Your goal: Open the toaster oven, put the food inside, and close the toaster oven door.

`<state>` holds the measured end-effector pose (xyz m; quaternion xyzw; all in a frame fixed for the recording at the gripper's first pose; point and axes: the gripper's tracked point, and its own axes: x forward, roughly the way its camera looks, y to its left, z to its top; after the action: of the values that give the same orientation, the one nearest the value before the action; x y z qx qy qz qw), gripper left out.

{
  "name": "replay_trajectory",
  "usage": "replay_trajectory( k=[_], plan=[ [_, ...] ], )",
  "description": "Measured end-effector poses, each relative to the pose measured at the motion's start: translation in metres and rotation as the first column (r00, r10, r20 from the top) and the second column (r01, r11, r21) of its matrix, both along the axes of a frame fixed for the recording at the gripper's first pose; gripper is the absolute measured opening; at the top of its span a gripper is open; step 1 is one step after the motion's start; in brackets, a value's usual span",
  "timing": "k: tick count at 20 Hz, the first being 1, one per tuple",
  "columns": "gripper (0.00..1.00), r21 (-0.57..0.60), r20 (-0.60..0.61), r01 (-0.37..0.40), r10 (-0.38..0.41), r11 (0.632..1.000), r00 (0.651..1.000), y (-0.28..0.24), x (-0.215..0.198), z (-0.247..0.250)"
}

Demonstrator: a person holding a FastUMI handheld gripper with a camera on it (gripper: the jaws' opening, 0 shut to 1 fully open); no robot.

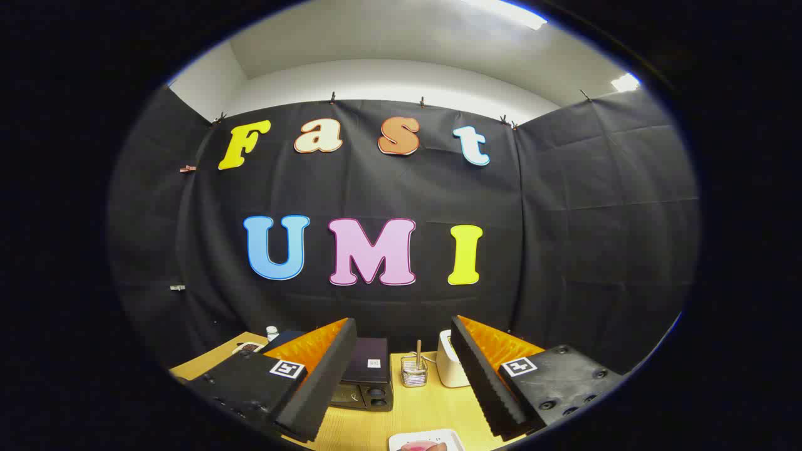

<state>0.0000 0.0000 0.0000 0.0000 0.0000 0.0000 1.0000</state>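
The gripper (401,382) hangs above the wooden table (432,407) with its fingers spread wide and nothing between them; bare tabletop fills the gap. Just under the fingertips lies a white plate (432,436) with pink food (421,446) on it; beyond the fingers stand the dark toaster oven (368,376), door closed, a small wire holder (414,371) beside it, then a white appliance (450,369); black cloth walls close the far edge.
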Motion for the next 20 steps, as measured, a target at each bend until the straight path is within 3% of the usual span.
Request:
replay_trajectory(
  k=[20],
  plan=[
    [0.98, 0.005, -0.023, 0.003, -0.003, 1.000, 1.000, 0.008, -0.006, -0.011]
  ],
)
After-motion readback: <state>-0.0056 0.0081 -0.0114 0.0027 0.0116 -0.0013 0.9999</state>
